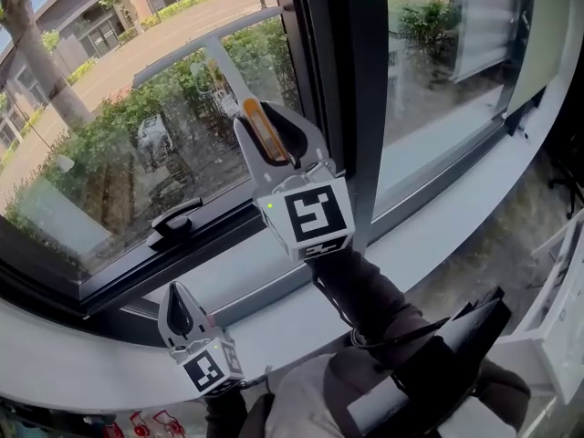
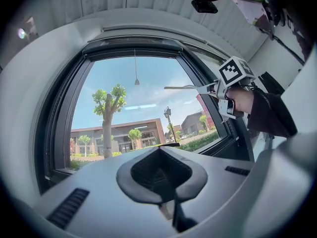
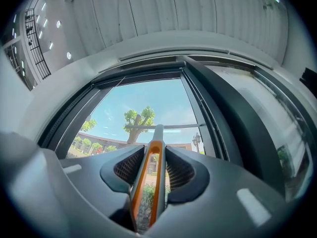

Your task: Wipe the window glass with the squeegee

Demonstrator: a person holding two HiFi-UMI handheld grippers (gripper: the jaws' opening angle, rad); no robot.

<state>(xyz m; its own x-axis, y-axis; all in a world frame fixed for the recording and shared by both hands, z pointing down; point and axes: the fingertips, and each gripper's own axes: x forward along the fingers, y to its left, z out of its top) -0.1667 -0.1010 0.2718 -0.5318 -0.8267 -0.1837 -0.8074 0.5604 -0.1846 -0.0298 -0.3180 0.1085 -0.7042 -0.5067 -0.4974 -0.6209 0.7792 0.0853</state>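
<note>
My right gripper: jaws clamped on orange handle of squeegee, gripper raised in front of window glass. Squeegee shaft runs up from jaws; its crossbar blade lies across upper pane, tilted. My left gripper: jaws pressed together, nothing between them, held low over white sill, well apart from squeegee. Black window handle on lower frame, between the two grippers.

Holds squeegee in right gripper before window glass (just left of the frame post); has left gripper lower left, over the sill.
</note>
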